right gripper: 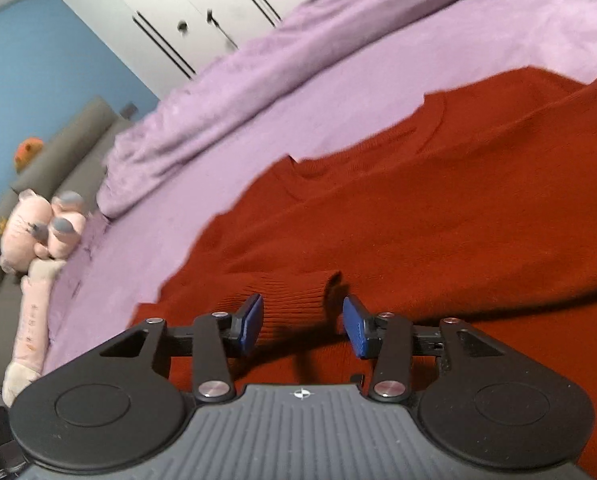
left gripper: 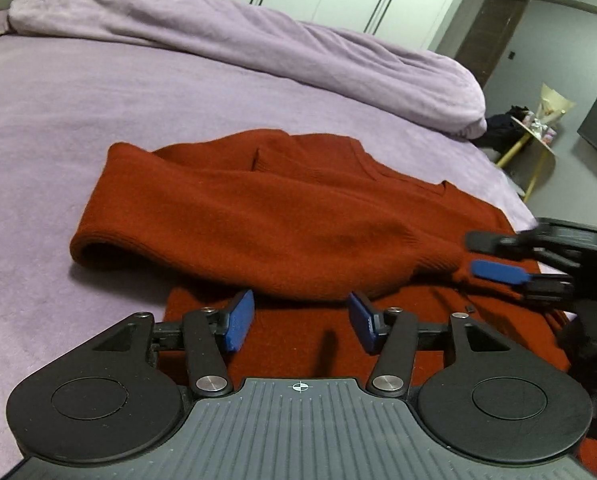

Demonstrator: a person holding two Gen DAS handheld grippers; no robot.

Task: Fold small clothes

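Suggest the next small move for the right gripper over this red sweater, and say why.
Probably ease the right gripper forward and close on the ribbed cuff. Its jaws stand open with the cuff just ahead between them, pads not pressing it. The red sweater is only partly folded on the bed, and the left gripper is open and empty.

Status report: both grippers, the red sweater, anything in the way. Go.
Left gripper open, empty, over the sweater's near edge. Right gripper open, ribbed cuff between its jaws, not pinched. Red sweater partly folded on the purple bed. Nothing in the way.
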